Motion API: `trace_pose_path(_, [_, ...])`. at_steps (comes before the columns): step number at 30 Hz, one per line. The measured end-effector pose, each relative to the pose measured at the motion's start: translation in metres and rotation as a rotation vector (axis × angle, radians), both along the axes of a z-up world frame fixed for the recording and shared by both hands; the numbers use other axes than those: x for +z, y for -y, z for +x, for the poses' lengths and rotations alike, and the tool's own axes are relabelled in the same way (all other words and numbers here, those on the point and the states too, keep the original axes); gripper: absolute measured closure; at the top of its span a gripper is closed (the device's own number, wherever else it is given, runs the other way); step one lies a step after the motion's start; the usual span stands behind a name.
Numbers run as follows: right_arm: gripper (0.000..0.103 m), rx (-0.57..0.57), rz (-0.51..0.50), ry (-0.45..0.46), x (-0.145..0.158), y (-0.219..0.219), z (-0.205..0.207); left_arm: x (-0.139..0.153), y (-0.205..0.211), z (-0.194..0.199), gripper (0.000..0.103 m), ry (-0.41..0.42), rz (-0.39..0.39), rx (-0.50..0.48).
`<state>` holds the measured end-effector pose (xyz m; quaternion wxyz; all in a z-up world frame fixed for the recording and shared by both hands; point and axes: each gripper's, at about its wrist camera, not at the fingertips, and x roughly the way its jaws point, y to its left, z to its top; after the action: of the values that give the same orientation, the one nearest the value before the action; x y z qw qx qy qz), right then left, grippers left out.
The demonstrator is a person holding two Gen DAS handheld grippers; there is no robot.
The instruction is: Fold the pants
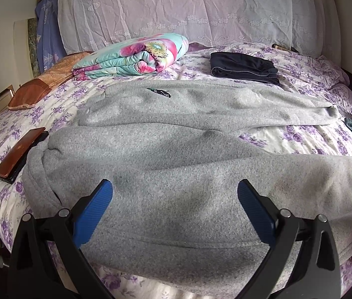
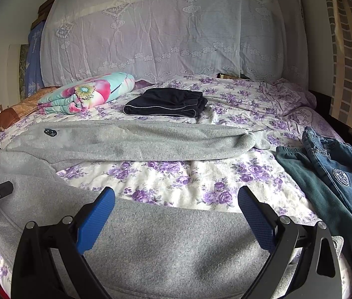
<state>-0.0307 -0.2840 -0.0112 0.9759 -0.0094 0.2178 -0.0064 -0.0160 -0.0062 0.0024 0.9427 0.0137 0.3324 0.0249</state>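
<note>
Lying spread on floral bed point(image 2: 188, 189): grey pants point(image 1: 176, 174), legs apart. Left gripper point(image 1: 175, 194) and right gripper point(image 2: 176, 199): both released, hovering over near leg.

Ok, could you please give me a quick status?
Both tongs open, empty. Grey pants flat, unfolded. Wallet touching waistband.

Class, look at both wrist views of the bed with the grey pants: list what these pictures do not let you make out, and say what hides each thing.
1. Near hem of the grey pants: left wrist view, behind the open left claw.
2. Dark logo patch: right wrist view, too small to read.
3. Jeans: right wrist view, cut off by the frame edge.
4. What lies under the lace cover: hidden by the cloth.
5. Right claw: open, hiding the pants' lower edge.
</note>
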Motion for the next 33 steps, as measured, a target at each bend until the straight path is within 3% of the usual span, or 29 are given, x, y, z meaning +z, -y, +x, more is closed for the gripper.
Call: trace_pose_path(33, [0.004, 0.0, 0.007, 0.001, 0.0026, 0.0021, -0.0016, -0.0054, -0.0004, -0.0026, 0.005, -0.021, -0.005, 0.007])
